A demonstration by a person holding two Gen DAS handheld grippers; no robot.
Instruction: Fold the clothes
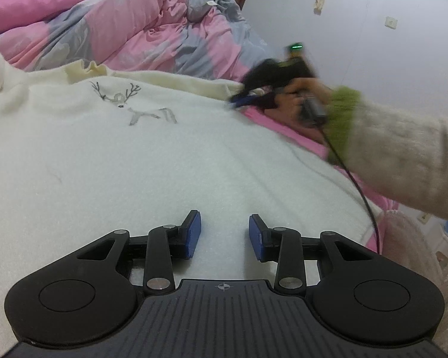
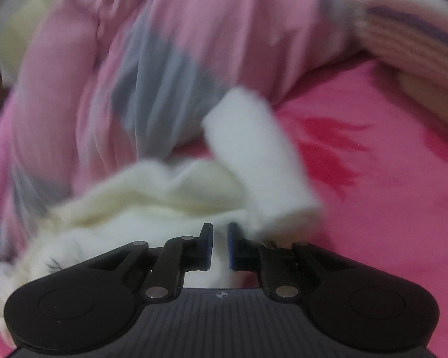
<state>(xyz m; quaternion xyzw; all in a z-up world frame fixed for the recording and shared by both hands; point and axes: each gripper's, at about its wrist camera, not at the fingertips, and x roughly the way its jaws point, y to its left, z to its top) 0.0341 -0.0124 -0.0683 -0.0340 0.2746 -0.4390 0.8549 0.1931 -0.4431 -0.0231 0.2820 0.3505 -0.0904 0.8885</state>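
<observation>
Your sweater [image 1: 152, 161] lies flat on the bed [image 2: 388, 197], deer print up, its body spread white and smooth under the left tool [image 1: 224, 232]. Its sleeve [image 2: 254, 155] sticks up and out over the pink sheet in the right wrist view, close to the right tool [image 2: 220, 244].

Left tool: jaws partly open, hovering low over the fabric with nothing between the pads. It pins nothing, so if the right side pulls hard the whole body may slide or bunch toward the pull and you lose the flat lay.

Right tool: jaws nearly closed, a thin gap showing. White fabric sits right by the pads, but the view is too smeared to say whether any of it is pinched. That is your main risk. If the grip is only on a bit of fuzz, the sleeve will likely slip free mid-fold and flop back onto the sheet, or land crooked across the chest.

The blur suggests a fast hand [image 1: 295, 98]. A thick, soft knit tends to drag and stretch, so a quick sweep could skew the shoulder line.

Watch the cable [image 1: 361, 191] trailing from your right hand; it hangs over the sweater's edge and could snag or drag the hem. The duvet [image 1: 128, 26] crowds the far side, so a long sweep may catch it.
</observation>
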